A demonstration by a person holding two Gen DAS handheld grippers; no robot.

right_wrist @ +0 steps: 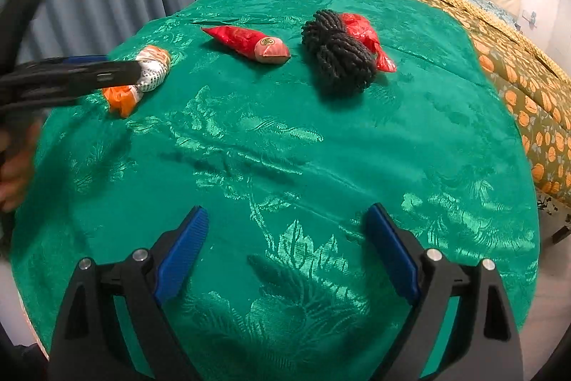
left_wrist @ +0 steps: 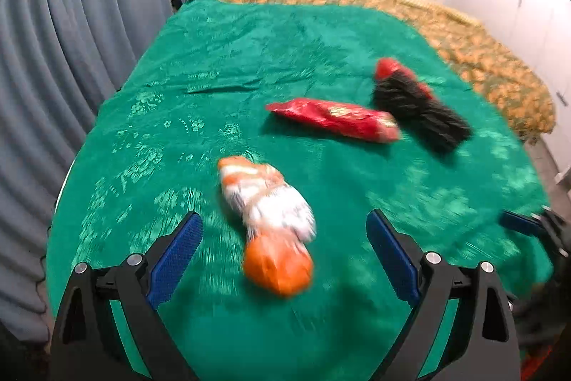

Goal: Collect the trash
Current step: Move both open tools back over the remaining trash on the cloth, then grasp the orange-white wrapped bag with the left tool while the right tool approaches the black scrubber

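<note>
Trash still uncollected: orange-white wrapper [left_wrist: 267, 224], red packet [left_wrist: 335, 118] and black yarn bundle [left_wrist: 417, 111] lie on green bedspread [left_wrist: 214, 59]. Left gripper [left_wrist: 283, 249] spread wide around the wrapper; right gripper [right_wrist: 285, 241] spread, empty.

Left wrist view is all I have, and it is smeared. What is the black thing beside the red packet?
Observer: The right wrist view shows a black knitted bundle, with a crumpled red plastic bag touching its far side.
Operator: Is the right hand-held gripper holding anything?
Observer: No. The right hand-held gripper is open over the bare green bedspread, with nothing between its fingers.
Operator: Is my gripper touching the orange-and-white wrapper?
Observer: From the side, one finger of the left hand-held gripper crosses in front of the orange-and-white wrapper. I cannot tell whether they touch.
</note>
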